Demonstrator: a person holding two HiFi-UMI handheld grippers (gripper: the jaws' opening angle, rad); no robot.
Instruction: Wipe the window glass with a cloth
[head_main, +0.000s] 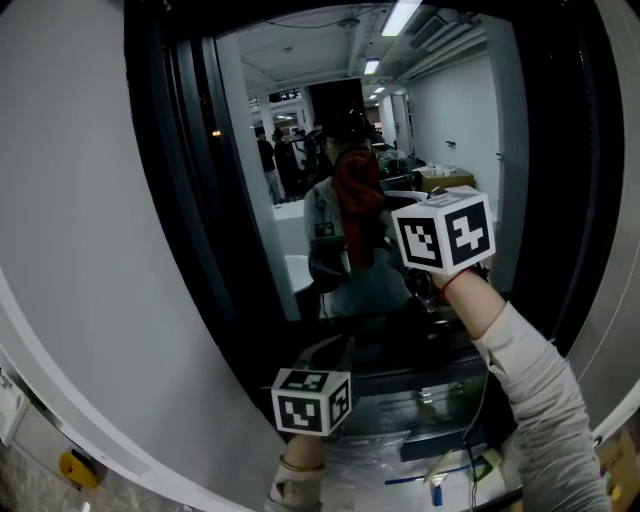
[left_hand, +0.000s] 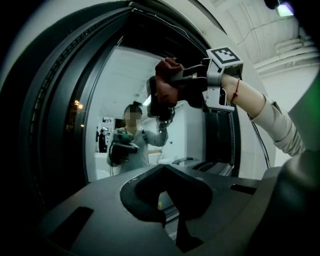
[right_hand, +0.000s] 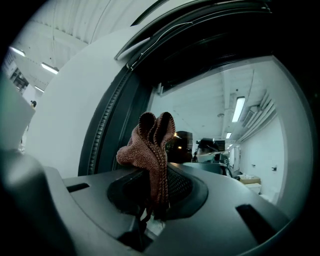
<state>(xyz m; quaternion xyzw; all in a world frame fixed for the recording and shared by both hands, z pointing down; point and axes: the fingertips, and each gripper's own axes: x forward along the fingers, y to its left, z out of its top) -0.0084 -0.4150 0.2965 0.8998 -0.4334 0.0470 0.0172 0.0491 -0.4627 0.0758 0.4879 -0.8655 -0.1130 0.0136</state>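
At the window glass (head_main: 300, 120), your right gripper (right_hand: 156, 197) pinches a reddish-brown knitted cloth (right_hand: 150, 150), while your left gripper (left_hand: 167, 202), lower down, has its jaws together on nothing.

Right gripper (right_hand: 155, 199) sits centre-bottom of frame, jaws pinched together on a reddish-brown knit cloth (right_hand: 150, 150). Cloth bunches up in folds above the jaws, a bit left of centre, w/ loose threads hanging down btwn them. Behind it, window glass (right_hand: 235, 150) fills the right half, showing reflections: ceiling strip lights (right_hand: 238, 109) upper right, dim figures mid-frame. Black window frame (right_hand: 112, 125) curves from lower left up across the top. Pale wall (right_hand: 70, 105) takes the upper left.
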